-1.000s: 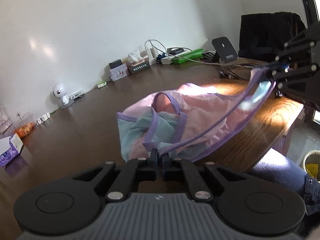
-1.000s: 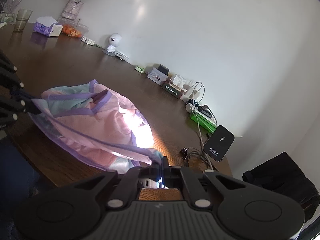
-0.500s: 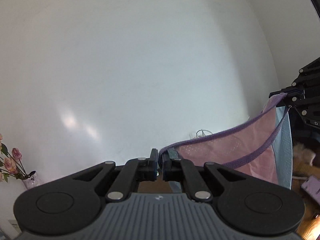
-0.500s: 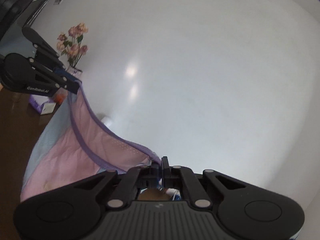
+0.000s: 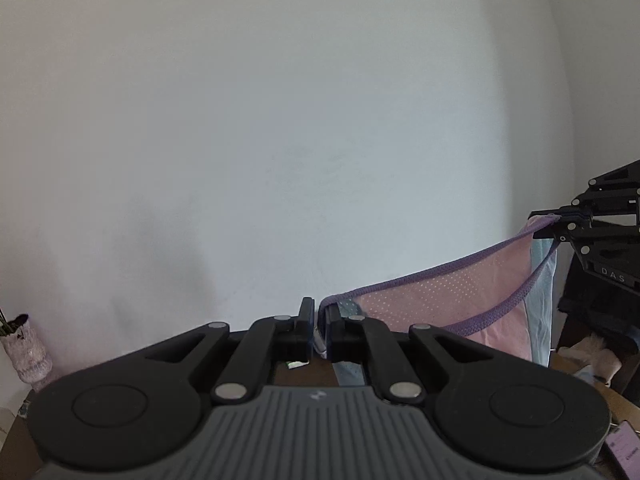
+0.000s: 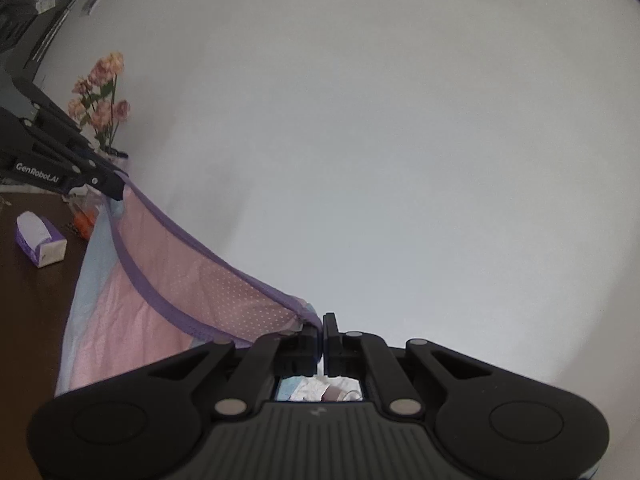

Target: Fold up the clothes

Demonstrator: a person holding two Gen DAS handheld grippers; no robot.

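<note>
Fabric hung in the air between our two grippers: the pink garment with purple trim was lifted above the dark table, and only its lower part seemed to reach down near the table edge. Our left gripper was clenched on one corner of the trim, and our right gripper was clenched on the other corner, so the upper edge sagged between them in a shallow curve.

We judged the risks like this. Each grip held only a thin strip of trim, so a quick pull apart could let one corner slip out, and the garment would then fall in a heap on the table. The cloth looked light and soft, so lowering it unevenly could leave a crease or a twisted layer. On the table's left side, the small purple box and the vase of flowers stood near the hanging cloth, and a wide swing could knock them.
</note>
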